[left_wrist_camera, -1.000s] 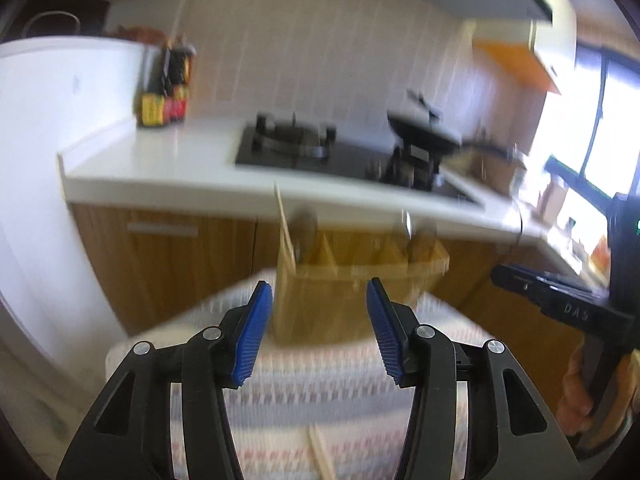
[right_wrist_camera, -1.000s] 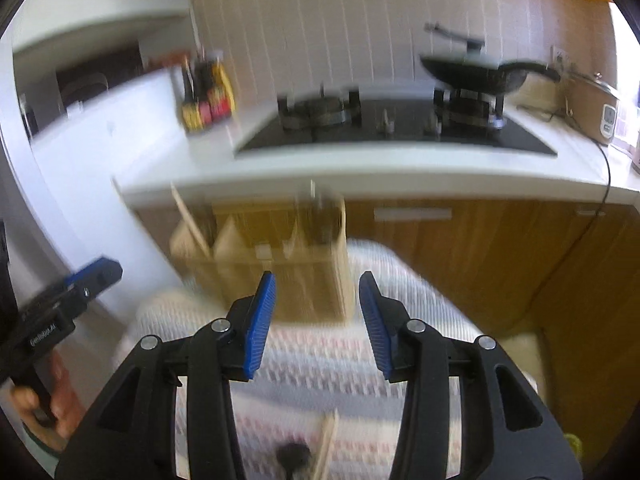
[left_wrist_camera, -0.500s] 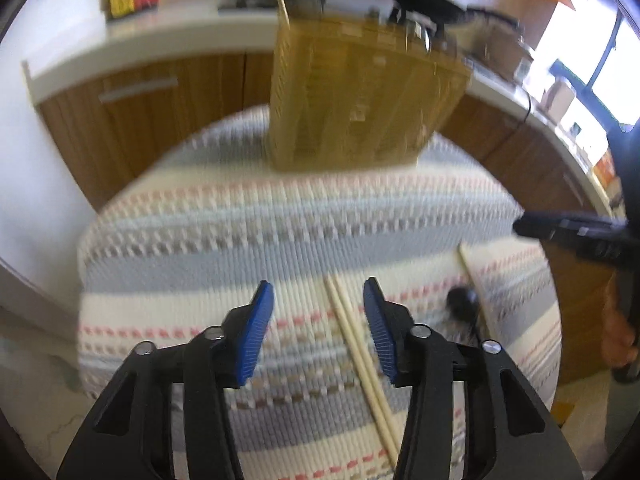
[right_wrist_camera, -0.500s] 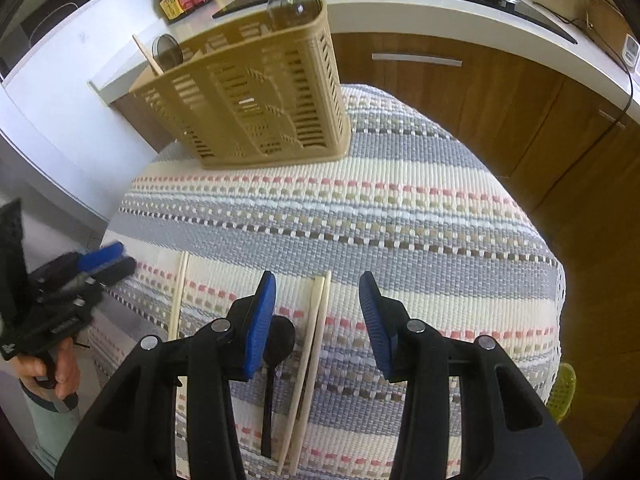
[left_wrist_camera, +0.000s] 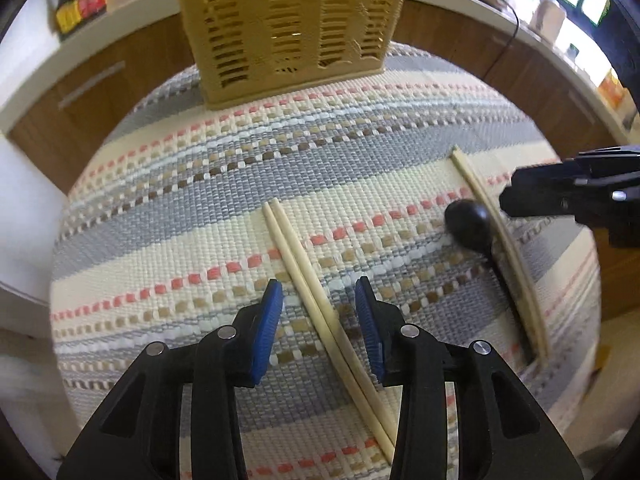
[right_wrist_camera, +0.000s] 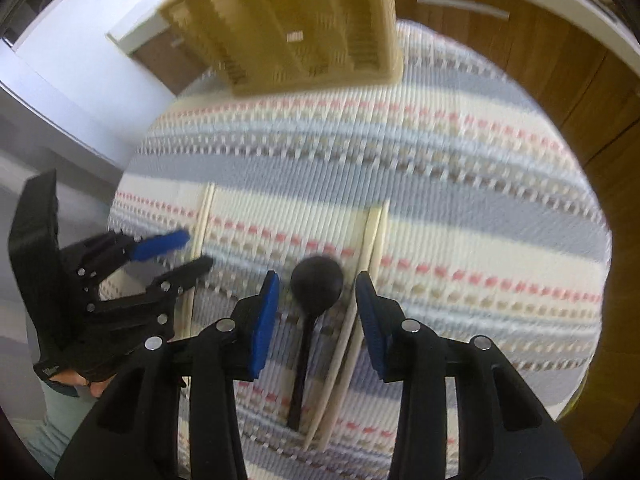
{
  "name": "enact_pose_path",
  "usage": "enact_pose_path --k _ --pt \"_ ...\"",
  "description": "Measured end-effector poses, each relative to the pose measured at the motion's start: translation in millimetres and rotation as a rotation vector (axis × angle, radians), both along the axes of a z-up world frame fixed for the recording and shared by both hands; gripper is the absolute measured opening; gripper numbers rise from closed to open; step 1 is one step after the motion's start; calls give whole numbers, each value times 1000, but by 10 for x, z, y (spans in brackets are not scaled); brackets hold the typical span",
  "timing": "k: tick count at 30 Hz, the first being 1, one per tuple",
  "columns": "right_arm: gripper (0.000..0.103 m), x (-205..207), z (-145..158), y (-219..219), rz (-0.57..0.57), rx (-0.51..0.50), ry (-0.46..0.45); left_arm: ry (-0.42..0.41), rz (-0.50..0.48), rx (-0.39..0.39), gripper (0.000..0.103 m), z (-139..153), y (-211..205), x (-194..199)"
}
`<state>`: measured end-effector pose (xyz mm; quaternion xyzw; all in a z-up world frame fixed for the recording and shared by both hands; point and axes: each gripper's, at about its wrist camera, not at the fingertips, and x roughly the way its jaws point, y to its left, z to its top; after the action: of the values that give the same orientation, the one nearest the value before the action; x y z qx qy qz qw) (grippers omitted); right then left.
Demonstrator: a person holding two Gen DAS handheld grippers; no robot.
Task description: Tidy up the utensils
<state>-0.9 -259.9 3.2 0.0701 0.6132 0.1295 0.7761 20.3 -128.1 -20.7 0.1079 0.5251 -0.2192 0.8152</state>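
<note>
A tan slotted plastic utensil basket [left_wrist_camera: 288, 20] stands at the far edge of the striped woven mat [left_wrist_camera: 200, 208]. Nearer lie a pair of pale wooden chopsticks [left_wrist_camera: 316, 300]; to their right, a black round-bowled spoon [left_wrist_camera: 468, 220] beside a second chopstick pair [left_wrist_camera: 500, 232].

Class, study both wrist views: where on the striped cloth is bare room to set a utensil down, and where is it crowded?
Free: the wide band between the basket and the chopstick tips, and the cloth right of the right-hand chopsticks. Crowded: around the black spoon.
</note>
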Motion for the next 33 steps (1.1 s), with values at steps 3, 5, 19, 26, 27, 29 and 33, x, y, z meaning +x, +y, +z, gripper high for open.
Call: enact_pose_path --k 3,5,19,26,27,29,33 --pt "33 -33 -90 82 26 -3 32 -19 -14 49 36 -10 -57 -30" --pt "32 -51 -121 130 37 -14 39 -21 -16 56 36 -5 -82 -9" --pt "13 -164 -208 -257 -10 -98 43 -20 -29 49 36 -9 -77 13" --pt "13 -181 -254 -157 23 -130 37 -21 -29 49 36 -5 -82 8" --pt "13 -184 -257 -150 26 -140 39 -20 -29 49 36 -6 -79 12" --pt "12 -196 -288 -86 30 -151 48 -19 -31 50 34 -4 -73 14" --pt "12 -311 -322 -42 45 -180 59 -1 -32 50 27 2 0 38"
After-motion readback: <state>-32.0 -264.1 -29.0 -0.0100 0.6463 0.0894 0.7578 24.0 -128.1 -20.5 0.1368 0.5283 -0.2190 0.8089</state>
